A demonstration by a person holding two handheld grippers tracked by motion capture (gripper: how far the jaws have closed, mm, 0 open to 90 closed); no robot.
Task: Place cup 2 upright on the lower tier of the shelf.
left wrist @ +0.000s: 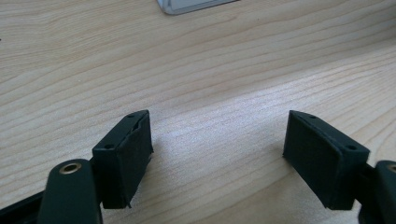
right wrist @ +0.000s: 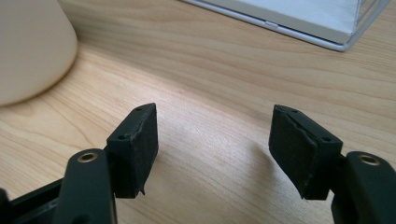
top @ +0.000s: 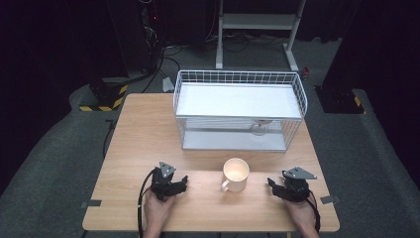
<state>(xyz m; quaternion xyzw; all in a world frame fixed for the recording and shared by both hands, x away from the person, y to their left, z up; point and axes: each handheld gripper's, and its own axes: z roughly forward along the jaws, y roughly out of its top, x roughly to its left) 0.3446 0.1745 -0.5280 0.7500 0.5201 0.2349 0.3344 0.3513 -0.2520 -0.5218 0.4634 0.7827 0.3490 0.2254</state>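
The cream ceramic mug (top: 236, 174) stands upright on the pale wooden table (top: 138, 134), between the two grippers and apart from both, with its handle turned toward the person's side. The left gripper (top: 183, 182) rests low over the wood with its jaws spread and nothing but bare grain between them; the mug lies off to its right, near but untouched. The right gripper (top: 271, 182) points inward toward the mug, its jaws likewise spread and empty, and in the right gripper view the mug's rounded cream wall (right wrist: 32, 46) sits ahead and to the left of the jaws, not between them. Beyond both grippers, farther across the table, stands the white wire rack with a flat upper shelf (top: 237, 99) and a lower tray; a small brownish object (top: 258, 128) sits on the lower level (too small to tell what it is). Judged from how things lie, the work looks to be at its very start: the mug has not been gripped or lifted, and everything is left to do, beginning with bringing the right gripper's jaws round the mug's wall or handle, most likely before carrying it toward the rack
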